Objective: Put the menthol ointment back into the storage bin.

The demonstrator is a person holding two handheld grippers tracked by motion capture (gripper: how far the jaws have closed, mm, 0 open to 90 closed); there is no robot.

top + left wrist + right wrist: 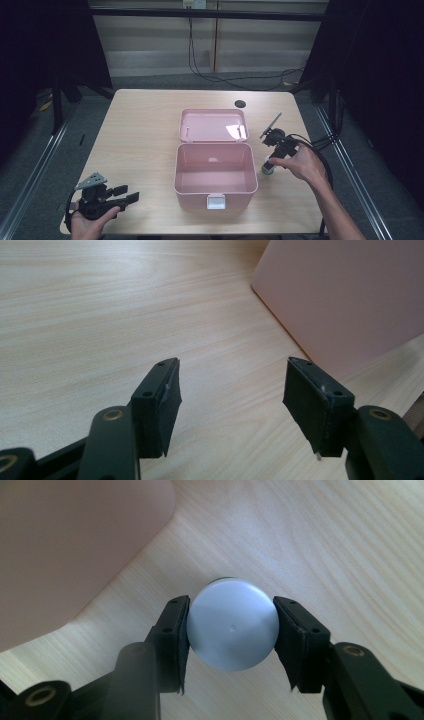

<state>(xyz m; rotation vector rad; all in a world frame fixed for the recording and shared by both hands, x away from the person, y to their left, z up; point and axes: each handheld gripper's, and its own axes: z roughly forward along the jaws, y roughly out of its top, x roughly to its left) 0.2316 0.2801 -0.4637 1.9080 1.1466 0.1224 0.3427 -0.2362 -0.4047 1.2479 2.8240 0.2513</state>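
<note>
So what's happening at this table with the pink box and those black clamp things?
A person sits at a wooden table with a two-jaw gripper in each hand. The right gripper has its jaws closed on the white cap of a small jar that stands on the table just right of an open pink box. The box's lid is folded back, and its inside looks bare. The left gripper rests near the table's front left corner, jaws apart, holding nothing.

Small round jar w/ white lid, upright on table. Sits betw the right tool's pads, both pressing its sides.
</note>
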